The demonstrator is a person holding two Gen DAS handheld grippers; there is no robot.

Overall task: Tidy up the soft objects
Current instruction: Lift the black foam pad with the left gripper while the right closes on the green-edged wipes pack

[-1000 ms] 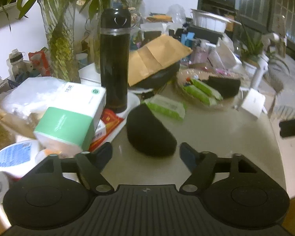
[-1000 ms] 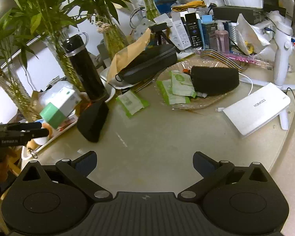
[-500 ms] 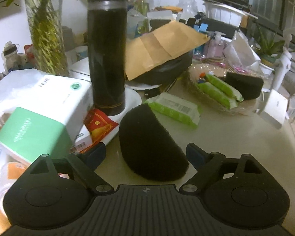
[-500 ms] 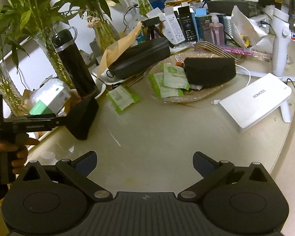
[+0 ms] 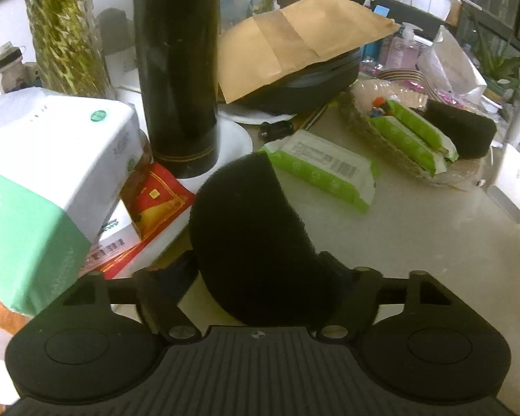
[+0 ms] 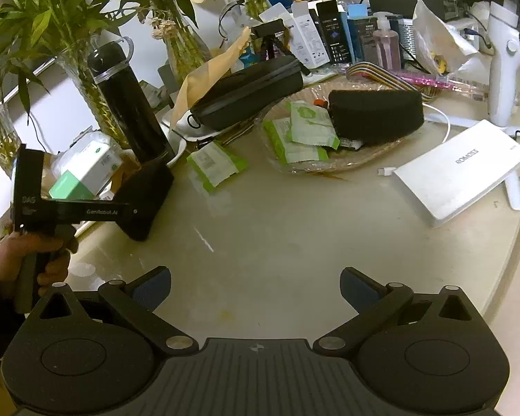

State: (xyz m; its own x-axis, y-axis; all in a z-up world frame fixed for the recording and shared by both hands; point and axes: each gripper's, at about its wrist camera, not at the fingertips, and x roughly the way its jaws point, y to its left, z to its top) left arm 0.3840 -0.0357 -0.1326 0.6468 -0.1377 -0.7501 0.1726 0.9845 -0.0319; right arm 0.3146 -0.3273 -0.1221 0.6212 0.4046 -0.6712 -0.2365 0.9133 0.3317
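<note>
A black foam sponge (image 5: 249, 228) lies on the pale table between the fingers of my left gripper (image 5: 256, 274); the jaws are open around it, close on both sides. It also shows in the right wrist view (image 6: 145, 194), with the left gripper (image 6: 128, 208) reaching over it. A second black sponge (image 6: 374, 114) lies in a woven tray (image 6: 364, 163) with green wipe packs (image 6: 305, 128). One green wipe pack (image 5: 322, 173) lies loose on the table. My right gripper (image 6: 256, 287) is open and empty above the table's front.
A tall black flask (image 5: 176, 69) on a white plate stands just behind the near sponge. A green-white tissue box (image 5: 45, 180) and red packets crowd the left. A black case under a brown envelope (image 5: 294, 41), a white power bank (image 6: 457, 170) and vases stand around.
My left gripper has moved forward until the near black sponge sits between its open fingers. My right gripper has stayed nearly still.
</note>
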